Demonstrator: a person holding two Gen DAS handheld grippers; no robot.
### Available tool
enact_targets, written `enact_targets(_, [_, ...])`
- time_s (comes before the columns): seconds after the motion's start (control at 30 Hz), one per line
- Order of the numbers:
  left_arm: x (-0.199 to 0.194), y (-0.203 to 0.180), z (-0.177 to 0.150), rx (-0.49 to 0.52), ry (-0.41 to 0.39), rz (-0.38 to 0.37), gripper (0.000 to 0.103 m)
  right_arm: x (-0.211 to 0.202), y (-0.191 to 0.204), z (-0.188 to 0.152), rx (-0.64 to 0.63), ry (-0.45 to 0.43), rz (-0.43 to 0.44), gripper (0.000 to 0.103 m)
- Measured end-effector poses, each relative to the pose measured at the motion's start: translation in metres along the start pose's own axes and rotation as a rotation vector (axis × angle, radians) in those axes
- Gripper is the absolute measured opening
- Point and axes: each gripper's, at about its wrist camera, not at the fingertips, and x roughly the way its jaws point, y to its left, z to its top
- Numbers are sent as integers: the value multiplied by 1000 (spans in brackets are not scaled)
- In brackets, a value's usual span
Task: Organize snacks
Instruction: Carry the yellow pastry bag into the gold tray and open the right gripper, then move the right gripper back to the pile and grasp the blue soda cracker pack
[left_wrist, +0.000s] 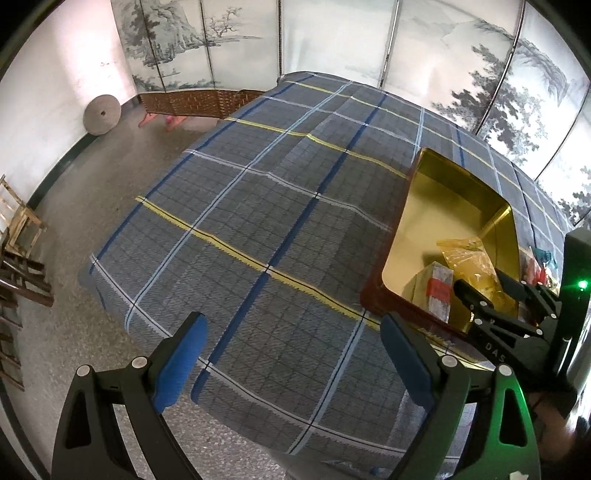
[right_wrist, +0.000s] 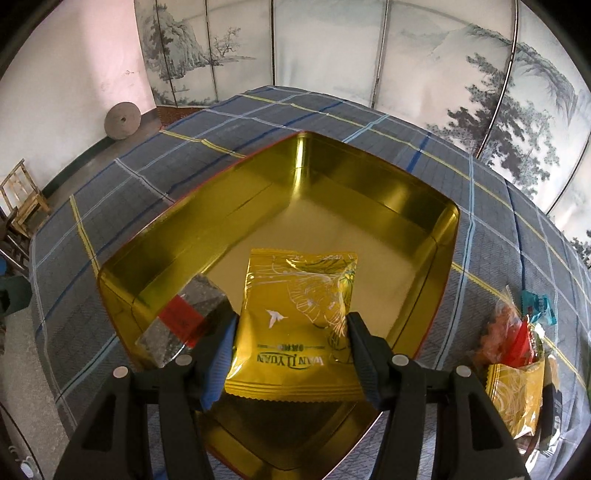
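Note:
A gold tin box (right_wrist: 369, 192) with a red outside stands open on the plaid cloth; it also shows in the left wrist view (left_wrist: 436, 199). My right gripper (right_wrist: 291, 343) is shut on a yellow snack packet (right_wrist: 299, 317) and holds it over the tin's near part. A grey packet with a red label (right_wrist: 184, 317) leans in the tin's near left corner. My left gripper (left_wrist: 291, 354) is open and empty above the cloth, left of the tin. The right gripper (left_wrist: 487, 295) with the yellow packet (left_wrist: 469, 258) shows in the left wrist view.
Several loose snacks (right_wrist: 517, 332) lie on the plaid cloth (left_wrist: 258, 206) right of the tin. A painted folding screen (right_wrist: 332, 48) stands behind the table. Wooden chairs (left_wrist: 18, 236) and a stone disc (left_wrist: 101, 114) are on the floor at the left.

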Motion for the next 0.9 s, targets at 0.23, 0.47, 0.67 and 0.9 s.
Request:
enact_targets(0.23, [1, -1, 0, -2, 2, -1, 93, -1, -1, 0, 4, -1, 4, 61])
enact_targets(0.47, [2, -5, -3, 10, 3, -8, 93, -6, -2, 0, 4, -9, 3, 61])
enact_targets(0.67, [-1, -17, -6, 29, -1, -20, 93, -19, -6, -1, 15, -30, 18, 61])
enact_targets(0.9, [-4, -35, -6, 57, -3, -35, 93, -38, -17, -4, 36, -61, 30, 61])
